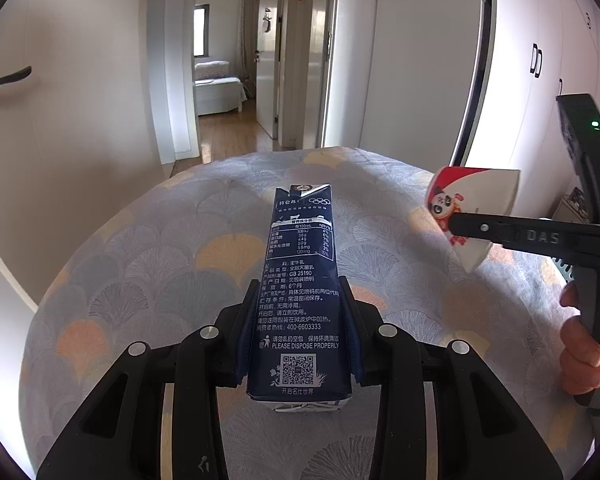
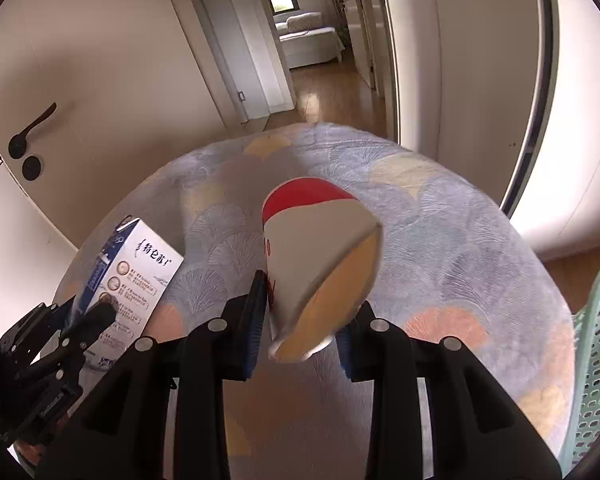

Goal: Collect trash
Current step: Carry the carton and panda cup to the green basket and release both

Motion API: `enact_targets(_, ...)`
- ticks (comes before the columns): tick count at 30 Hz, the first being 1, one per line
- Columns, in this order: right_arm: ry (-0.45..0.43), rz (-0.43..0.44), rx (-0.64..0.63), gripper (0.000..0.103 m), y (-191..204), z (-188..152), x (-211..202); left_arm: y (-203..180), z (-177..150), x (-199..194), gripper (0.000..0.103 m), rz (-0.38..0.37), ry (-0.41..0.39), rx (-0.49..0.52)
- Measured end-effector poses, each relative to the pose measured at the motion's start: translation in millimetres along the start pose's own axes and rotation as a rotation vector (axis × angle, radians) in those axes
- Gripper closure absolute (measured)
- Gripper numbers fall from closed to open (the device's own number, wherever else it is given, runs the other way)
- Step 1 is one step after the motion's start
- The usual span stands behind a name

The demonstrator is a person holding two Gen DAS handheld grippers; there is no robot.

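My left gripper is shut on a dark blue milk carton, held lengthwise above the patterned bedspread. The carton also shows at the left of the right wrist view, with the left gripper around it. My right gripper is shut on a squashed red and white paper cup with a panda print. The cup and the right gripper show at the right of the left wrist view, above the bed.
A pale green perforated basket stands at the far right edge of the bed. A door with a black handle is on the left. A hallway with wood floor leads ahead. White wardrobe doors stand to the right.
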State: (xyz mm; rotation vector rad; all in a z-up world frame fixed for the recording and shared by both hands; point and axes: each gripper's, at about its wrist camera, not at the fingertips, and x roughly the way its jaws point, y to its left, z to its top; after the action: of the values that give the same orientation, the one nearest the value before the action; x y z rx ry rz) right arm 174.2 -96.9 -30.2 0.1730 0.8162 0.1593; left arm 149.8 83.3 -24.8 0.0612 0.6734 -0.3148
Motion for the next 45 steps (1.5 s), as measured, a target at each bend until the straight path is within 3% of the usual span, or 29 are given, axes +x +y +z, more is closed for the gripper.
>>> enact_targets(11,-0.074,-0.093,0.039,0.075,-20,-31,-74,-38,10,-38,0.069,-0.134,-0.053,0.063)
enact_targets(21,-0.159,-0.181,0.138,0.075,-74,-53,-140,-105,13,-46,0.069,-0.258,-0.07,0.151)
enact_targets(28,-0.197,-0.257,0.252,0.075,-134,-66,-176,-171,29,-39,0.069,-0.364,-0.085,0.23)
enact_targets(39,-0.133,-0.405,0.552,0.074,-245,-93,-176,-291,41,5,0.069,-0.486,-0.045,0.337)
enact_targets(45,-0.099,-0.433,0.608,0.073,-279,-97,-165,-323,43,39,0.068,-0.524,0.012,0.338)
